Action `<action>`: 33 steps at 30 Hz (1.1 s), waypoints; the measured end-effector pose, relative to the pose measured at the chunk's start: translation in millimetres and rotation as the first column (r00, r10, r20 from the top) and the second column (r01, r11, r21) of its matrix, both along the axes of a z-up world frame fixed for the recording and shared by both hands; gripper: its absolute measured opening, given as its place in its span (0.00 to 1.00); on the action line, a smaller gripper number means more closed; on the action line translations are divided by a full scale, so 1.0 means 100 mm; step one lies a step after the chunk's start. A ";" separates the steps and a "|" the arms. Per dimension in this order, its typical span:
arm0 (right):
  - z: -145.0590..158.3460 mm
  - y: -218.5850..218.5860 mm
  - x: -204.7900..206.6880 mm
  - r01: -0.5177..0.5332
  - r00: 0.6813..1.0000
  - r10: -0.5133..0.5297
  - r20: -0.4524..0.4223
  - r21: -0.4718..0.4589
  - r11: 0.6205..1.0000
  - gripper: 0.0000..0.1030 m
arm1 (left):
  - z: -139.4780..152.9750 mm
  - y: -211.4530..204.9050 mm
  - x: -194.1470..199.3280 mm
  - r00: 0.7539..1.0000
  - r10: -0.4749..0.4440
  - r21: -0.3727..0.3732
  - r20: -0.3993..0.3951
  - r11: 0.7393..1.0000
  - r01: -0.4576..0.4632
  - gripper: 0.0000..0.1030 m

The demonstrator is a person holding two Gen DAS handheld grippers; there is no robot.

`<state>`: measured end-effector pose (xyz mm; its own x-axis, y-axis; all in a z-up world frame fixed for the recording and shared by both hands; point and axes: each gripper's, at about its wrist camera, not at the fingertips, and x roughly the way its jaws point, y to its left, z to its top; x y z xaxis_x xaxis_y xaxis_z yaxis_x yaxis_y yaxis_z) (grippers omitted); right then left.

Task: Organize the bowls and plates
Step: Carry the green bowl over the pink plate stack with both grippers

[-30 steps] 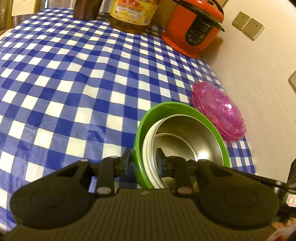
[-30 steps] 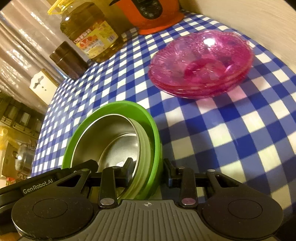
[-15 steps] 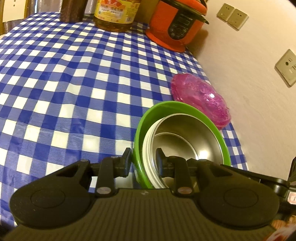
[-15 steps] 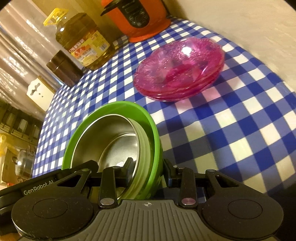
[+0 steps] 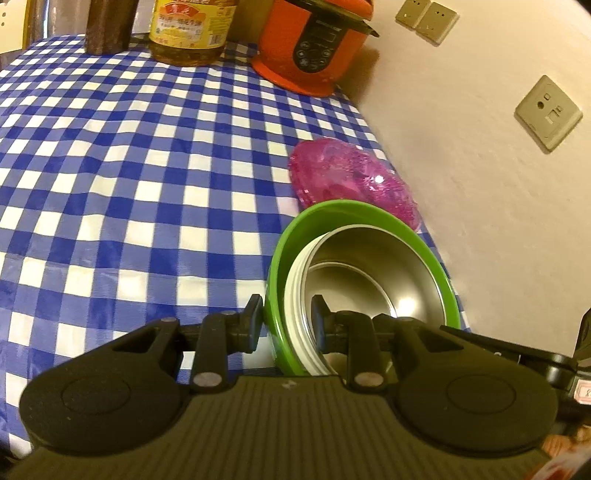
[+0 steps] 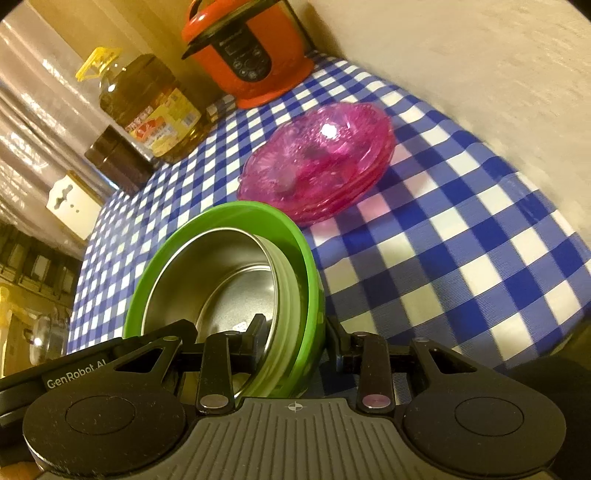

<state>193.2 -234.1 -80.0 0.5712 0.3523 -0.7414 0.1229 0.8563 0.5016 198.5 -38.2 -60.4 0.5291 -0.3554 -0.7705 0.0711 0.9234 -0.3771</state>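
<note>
A green bowl (image 5: 354, 210) with steel bowls (image 5: 369, 266) nested inside hangs tilted above the checked tablecloth, held from both sides. My left gripper (image 5: 286, 308) is shut on its left rim, one finger outside the green wall and one inside the steel. My right gripper (image 6: 295, 326) is shut on the opposite rim of the same green bowl (image 6: 240, 214) in the same way. A stack of pink glass plates (image 5: 351, 181) lies on the cloth just beyond the bowl, near the wall; the right wrist view shows these pink plates (image 6: 317, 162) too.
A red pressure cooker (image 5: 314, 48), a big oil bottle (image 5: 192, 26) and a dark jar (image 5: 109, 26) stand at the table's far end. The wall with sockets (image 5: 548, 112) runs along the right edge. Blue-and-white tablecloth (image 5: 129, 166) covers the table.
Both grippers have risen and drawn back with the bowl stack still clamped. The pink plates and the cooker now sit farther off and higher in both views.
</note>
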 end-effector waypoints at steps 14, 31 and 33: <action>0.18 -0.25 -0.06 0.041 0.999 -0.041 0.019 0.004 0.999 0.33 | 0.19 -0.26 0.08 0.999 -0.046 -0.001 0.021 0.999 0.046 0.24; 0.35 -0.50 -0.01 0.089 0.996 -0.089 0.027 0.006 0.996 0.33 | 0.30 -0.48 0.23 0.996 -0.086 -0.023 0.033 0.996 0.087 0.24; 0.37 -0.53 0.02 0.092 0.995 -0.093 0.030 0.006 0.996 0.33 | 0.32 -0.51 0.27 0.995 -0.092 -0.024 0.036 0.995 0.093 0.24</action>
<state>195.0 -287.3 -43.4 0.6239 0.3006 -0.7214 0.1860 0.8395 0.5106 225.2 -89.5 -28.8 0.5197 -0.4233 -0.7421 0.1694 0.9024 -0.3961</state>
